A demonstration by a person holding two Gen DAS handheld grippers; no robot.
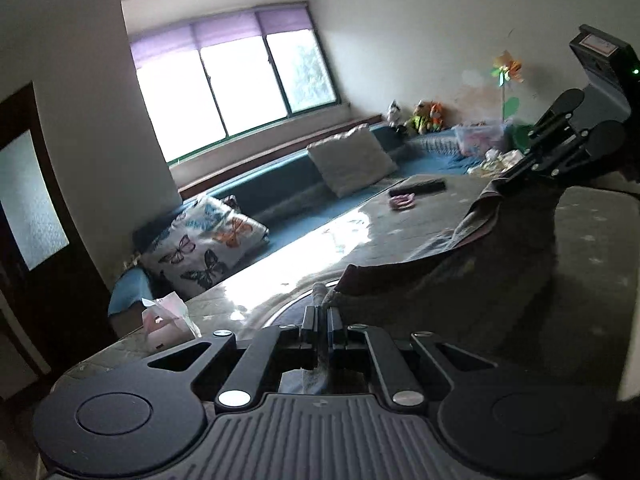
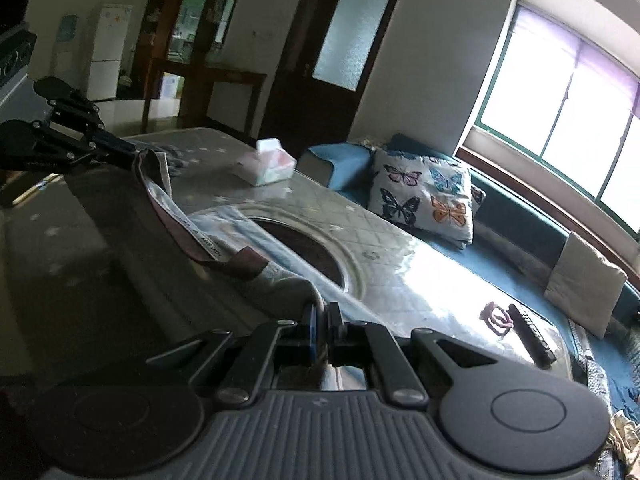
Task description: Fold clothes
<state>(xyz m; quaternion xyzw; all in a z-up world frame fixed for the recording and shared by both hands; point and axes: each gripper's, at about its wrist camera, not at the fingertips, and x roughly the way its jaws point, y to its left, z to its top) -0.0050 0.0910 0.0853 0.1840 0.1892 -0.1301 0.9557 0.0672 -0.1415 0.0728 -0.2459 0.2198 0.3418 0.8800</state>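
Note:
A grey garment (image 1: 460, 280) with a maroon band along its edge hangs stretched between my two grippers above the table. At the bottom of the left wrist view, my left gripper (image 1: 322, 312) is shut on one corner of the cloth. My right gripper (image 1: 516, 172) pinches the far end at the upper right of that view. In the right wrist view, my right gripper (image 2: 322, 308) is shut on a grey fold of the garment (image 2: 132, 240). The maroon band (image 2: 180, 224) runs from there up to my left gripper (image 2: 128, 156) at the upper left.
The table (image 1: 360, 232) has a shiny quilted cover. On it lie a tissue box (image 2: 266, 166), a black remote (image 2: 532, 336) and a pink hair tie (image 2: 496, 318). A blue sofa (image 1: 288, 184) with a butterfly pillow (image 2: 424, 196) runs along the window side.

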